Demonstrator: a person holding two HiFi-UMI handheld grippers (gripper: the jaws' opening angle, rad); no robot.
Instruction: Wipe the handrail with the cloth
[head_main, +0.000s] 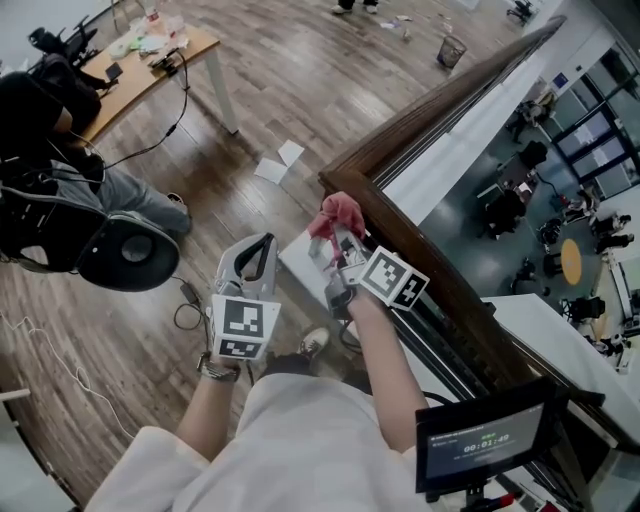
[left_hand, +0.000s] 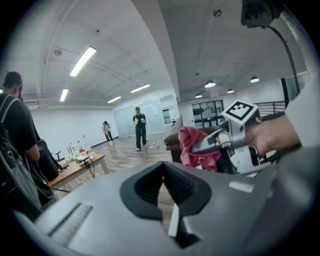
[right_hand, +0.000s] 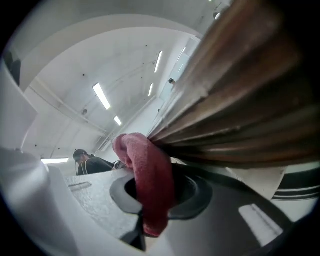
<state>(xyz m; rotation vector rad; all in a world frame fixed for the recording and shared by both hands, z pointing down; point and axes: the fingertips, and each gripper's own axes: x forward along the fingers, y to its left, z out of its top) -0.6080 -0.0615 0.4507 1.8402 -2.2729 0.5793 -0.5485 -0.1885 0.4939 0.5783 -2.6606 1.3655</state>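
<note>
A dark wooden handrail (head_main: 430, 260) runs from a corner near the middle of the head view down to the lower right; it fills the upper right of the right gripper view (right_hand: 240, 100). My right gripper (head_main: 335, 235) is shut on a pink-red cloth (head_main: 335, 212) and presses it against the rail near that corner. The cloth (right_hand: 150, 175) hangs bunched between the jaws, touching the rail's edge. My left gripper (head_main: 262, 245) hovers left of the rail over the floor, shut and holding nothing (left_hand: 162, 167). From its view the cloth (left_hand: 192, 145) and the right gripper (left_hand: 207, 146) show to the right.
A wooden desk (head_main: 150, 60) with clutter stands at the upper left, and a seated person with a dark bag (head_main: 60, 200) is at the left. Papers (head_main: 280, 160) lie on the wood floor. A small screen (head_main: 485, 440) sits at the bottom right. Beyond the rail is a drop to a lower floor.
</note>
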